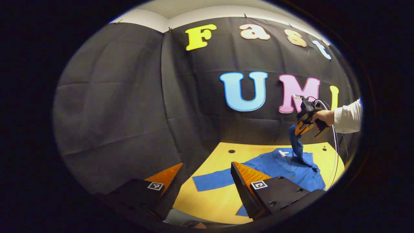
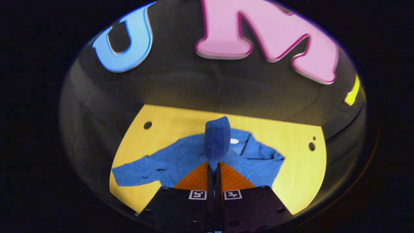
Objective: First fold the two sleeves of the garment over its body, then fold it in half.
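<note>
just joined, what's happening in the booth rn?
A person is folding a blue long-sleeved garment spread on the yellow wooden table, using handheld tongs. The right tongs are shut on one sleeve and hold it lifted above the garment's body; in the left gripper view, a hand in a white sleeve holds them. The left tongs are open and hold nothing, above the table's near edge. The other sleeve lies flat, stretched out to the side, not yet folded.

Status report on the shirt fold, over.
Right gripper shut on one sleeve, lifted above the shirt. Left gripper open, holding nothing. Other sleeve flat on the table. Nothing in the way.
</note>
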The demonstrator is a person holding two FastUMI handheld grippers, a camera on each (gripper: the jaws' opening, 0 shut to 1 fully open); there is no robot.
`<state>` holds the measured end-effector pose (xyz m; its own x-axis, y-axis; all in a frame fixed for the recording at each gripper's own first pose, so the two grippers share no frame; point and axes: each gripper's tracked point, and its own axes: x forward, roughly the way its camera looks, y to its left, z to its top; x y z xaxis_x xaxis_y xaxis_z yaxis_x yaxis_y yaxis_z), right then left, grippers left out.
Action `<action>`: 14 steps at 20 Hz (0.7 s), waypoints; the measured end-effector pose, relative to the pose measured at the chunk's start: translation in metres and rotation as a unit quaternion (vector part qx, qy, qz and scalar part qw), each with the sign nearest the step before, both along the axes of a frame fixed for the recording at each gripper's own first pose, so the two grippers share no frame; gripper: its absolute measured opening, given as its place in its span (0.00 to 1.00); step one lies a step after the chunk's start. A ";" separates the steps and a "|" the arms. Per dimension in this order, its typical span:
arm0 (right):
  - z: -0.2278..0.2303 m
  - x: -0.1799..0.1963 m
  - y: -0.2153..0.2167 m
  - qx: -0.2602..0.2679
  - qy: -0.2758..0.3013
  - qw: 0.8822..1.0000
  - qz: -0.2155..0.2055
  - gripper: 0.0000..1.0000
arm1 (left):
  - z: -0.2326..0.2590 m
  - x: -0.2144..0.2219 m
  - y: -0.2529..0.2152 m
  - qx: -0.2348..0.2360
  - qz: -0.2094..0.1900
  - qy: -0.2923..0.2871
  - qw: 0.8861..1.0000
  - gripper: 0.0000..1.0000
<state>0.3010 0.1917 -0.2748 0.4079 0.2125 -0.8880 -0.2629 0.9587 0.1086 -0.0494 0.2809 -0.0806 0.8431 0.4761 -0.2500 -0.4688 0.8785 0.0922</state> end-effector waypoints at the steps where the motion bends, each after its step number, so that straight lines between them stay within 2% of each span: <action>1: -0.027 -0.011 0.013 -0.005 0.025 1.000 0.007 0.05 | -0.006 -0.007 0.007 -0.005 0.014 0.006 1.000 0.80; 3: -0.062 -0.025 0.036 -0.008 0.055 0.998 0.023 0.05 | -0.018 -0.022 0.017 -0.019 0.043 0.021 0.999 0.80; 7: -0.112 -0.052 0.088 0.024 0.099 0.994 0.045 0.05 | -0.045 -0.039 0.025 -0.059 0.086 0.046 0.993 0.80; 9: -0.118 -0.059 0.114 0.072 0.126 0.989 0.039 0.11 | -0.053 -0.041 0.028 -0.074 0.102 0.053 0.991 0.80; 10: -0.116 -0.061 0.123 0.097 0.135 0.985 0.037 0.08 | -0.058 -0.044 0.029 -0.077 0.109 0.052 0.990 0.80; 11: -0.117 -0.058 0.129 0.113 0.136 0.984 0.030 0.14 | -0.059 -0.042 0.029 -0.078 0.114 0.051 0.989 0.80; 12: -0.115 -0.054 0.140 0.135 0.139 0.981 0.023 0.52 | -0.061 -0.039 0.027 -0.080 0.117 0.049 0.989 0.80; 14: -0.107 -0.051 0.146 0.164 0.147 0.975 0.012 0.71 | -0.069 -0.029 0.024 -0.097 0.118 0.050 0.987 0.80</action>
